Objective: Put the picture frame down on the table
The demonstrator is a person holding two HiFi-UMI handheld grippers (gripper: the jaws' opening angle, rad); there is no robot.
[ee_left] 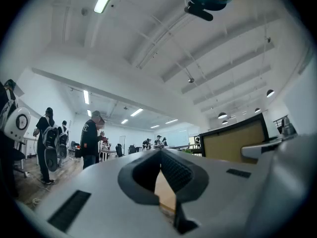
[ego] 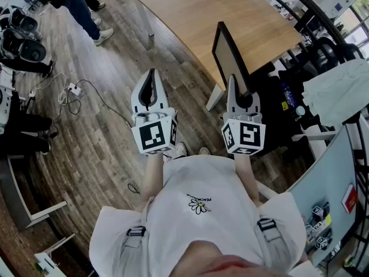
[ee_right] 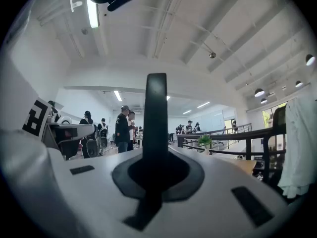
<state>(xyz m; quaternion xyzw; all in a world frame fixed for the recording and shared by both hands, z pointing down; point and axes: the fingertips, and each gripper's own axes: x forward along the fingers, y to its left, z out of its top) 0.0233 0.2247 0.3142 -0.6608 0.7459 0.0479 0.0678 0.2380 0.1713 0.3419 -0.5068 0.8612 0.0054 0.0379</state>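
A wooden table point(ego: 190, 10) fills the upper middle of the head view. Cables point(ego: 72, 91) lie on the floor at left. At centre right, the right gripper point(ego: 233, 82) pinches the upright picture frame point(ego: 228, 53) near the table's edge. The left gripper point(ego: 151, 77) is pressed together and empty. The right gripper view shows only the frame's dark edge, while the left gripper view shows its tan face.

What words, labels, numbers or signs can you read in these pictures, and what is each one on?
White T-shirt, small print beside the daisy: too small to read.
Marker cubes: black-and-white square patterns, no words.
Red tag on the grey panel: too blurred to read.
No text can be quoted from any view.
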